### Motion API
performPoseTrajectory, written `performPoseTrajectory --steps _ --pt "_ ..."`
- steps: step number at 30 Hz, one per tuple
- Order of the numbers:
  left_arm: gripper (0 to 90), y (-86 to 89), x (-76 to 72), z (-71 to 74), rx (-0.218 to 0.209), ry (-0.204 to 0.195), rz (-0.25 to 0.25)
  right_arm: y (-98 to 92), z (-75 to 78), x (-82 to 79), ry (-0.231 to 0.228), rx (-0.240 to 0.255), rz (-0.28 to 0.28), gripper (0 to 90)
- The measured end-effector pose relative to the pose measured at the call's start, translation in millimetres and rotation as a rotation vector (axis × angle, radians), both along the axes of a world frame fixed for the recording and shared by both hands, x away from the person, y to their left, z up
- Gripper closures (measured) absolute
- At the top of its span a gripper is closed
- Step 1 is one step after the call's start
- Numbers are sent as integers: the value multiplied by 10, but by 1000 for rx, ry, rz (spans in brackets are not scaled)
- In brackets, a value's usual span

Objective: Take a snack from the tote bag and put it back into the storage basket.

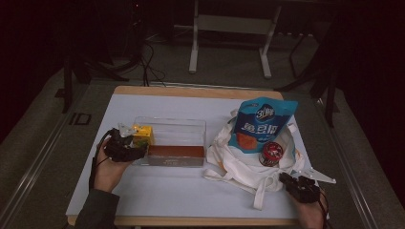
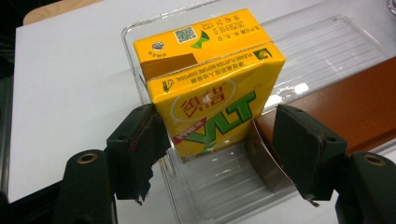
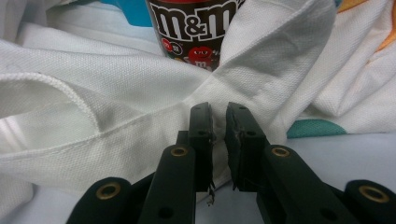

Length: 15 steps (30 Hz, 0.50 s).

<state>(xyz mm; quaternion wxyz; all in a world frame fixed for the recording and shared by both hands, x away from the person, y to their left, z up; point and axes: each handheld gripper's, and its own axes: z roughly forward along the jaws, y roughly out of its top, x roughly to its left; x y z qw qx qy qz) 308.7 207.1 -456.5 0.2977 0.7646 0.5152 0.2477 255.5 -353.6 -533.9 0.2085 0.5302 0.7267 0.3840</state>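
Dim high view, perhaps underexposed, gripper views brighter

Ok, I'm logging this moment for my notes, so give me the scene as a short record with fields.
left gripper: jaws astride the yellow drink carton, left pad touching, right pad apart
carton place: standing in the clear plastic tray, left end
right gripper: pinching the white tote bag
in bag: blue snack pouch, M&M's tub
surface: white table

High view: above the desk's (image 1: pixel 157 191) near edge, facing forward and down, far.
Left gripper view: close, facing yellow carton (image 2: pixel 212 88).
Right gripper view: close, facing white bag (image 3: pixel 116 93).
Shared: carton, bag.
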Motion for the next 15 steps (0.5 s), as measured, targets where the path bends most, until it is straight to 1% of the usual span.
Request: performPoseTrajectory --steps 2,4,5,6,8,13,15 --pt "334 11 -1 -3 -8 0 0 1 1 -1 1 -2 0 805" --pt "333 15 -1 -5 -7 0 -1 2 1 -1 0 -2 0 805" --pt "333 30 -8 -5 -17 -9 3 2 1 -1 0 -2 0 805" --pt "326 40 -11 -3 -18 -9 7 1 0 -1 0 -1 0 805" --pt "322 65 -16 -3 -29 -12 0 1 0 -1 0 -1 0 805" --pt "306 100 -48 14 -34 -25 0 1 0 -1 -1 0 0 804" --pt "305 117 -67 41 -54 -36 -4 1 -1 -2 -1 0 0 804"
